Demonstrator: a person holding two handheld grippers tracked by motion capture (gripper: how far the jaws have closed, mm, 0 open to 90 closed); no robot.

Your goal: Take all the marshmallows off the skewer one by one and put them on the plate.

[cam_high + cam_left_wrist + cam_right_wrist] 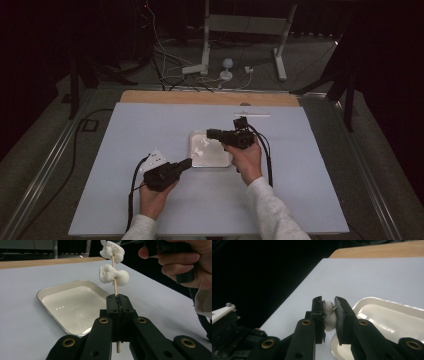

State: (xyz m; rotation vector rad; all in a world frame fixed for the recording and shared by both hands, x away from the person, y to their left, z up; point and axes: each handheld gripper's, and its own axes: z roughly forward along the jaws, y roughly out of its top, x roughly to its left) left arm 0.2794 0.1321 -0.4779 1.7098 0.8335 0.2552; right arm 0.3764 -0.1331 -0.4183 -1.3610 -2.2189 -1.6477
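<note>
Left gripper: jaws closed tight on the lower part of a thin wooden skewer, stick upright, short end poking out below.
Skewer load: two white marshmallows, lower marshmallow midway up the stick, upper marshmallow near the tip.
Right gripper: jaws narrowed onto the upper marshmallow, pressing both flanks, skewer tip just visible beside it.
Place: over the near left part of the white tray, mid worktop, right hand just right of the tray.
Tray: white enamel, shallow, bare inside.
Handling, by judgement: marshmallow light, soft, tacky, easily crushed; gentle squeeze across the middle. Skewer stiff but thin, liable to snap; grip low, pull along the stick, not sideways.
</note>
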